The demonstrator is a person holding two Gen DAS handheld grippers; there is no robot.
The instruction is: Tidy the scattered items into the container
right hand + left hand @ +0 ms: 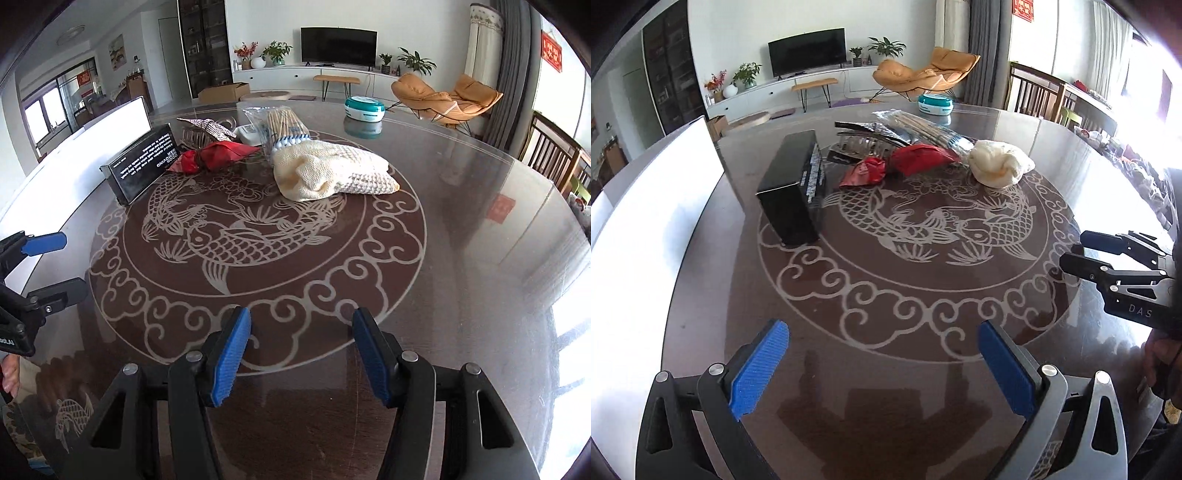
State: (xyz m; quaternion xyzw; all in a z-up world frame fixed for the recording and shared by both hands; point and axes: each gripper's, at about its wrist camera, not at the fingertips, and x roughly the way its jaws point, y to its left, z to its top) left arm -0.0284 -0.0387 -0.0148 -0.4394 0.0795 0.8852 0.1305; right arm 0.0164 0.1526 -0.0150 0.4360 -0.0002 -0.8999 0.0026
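Observation:
Scattered items lie at the far side of the round glass table (pixel 886 413): a black box (pixel 792 188), a red packet (pixel 864 171), a red pouch (pixel 919 157), a cream knitted cloth (pixel 997 164), a bag of cotton swabs (pixel 923 127) and a hair clip (pixel 862 142). A large white container (pixel 646 221) stands at the left; its inside is hidden. My left gripper (pixel 882 354) hangs wide open over bare table, well short of the items. My right gripper (pixel 301 354) is open and empty too, with the cloth (pixel 332 171) and the box (pixel 142 164) far ahead of it.
A teal and white round tub (pixel 935 103) sits at the table's far edge. Each gripper shows in the other's view: the right one (pixel 1078 249) at the right edge, the left one (pixel 59 266) at the left edge. Wooden chairs (pixel 554 155) stand to the right.

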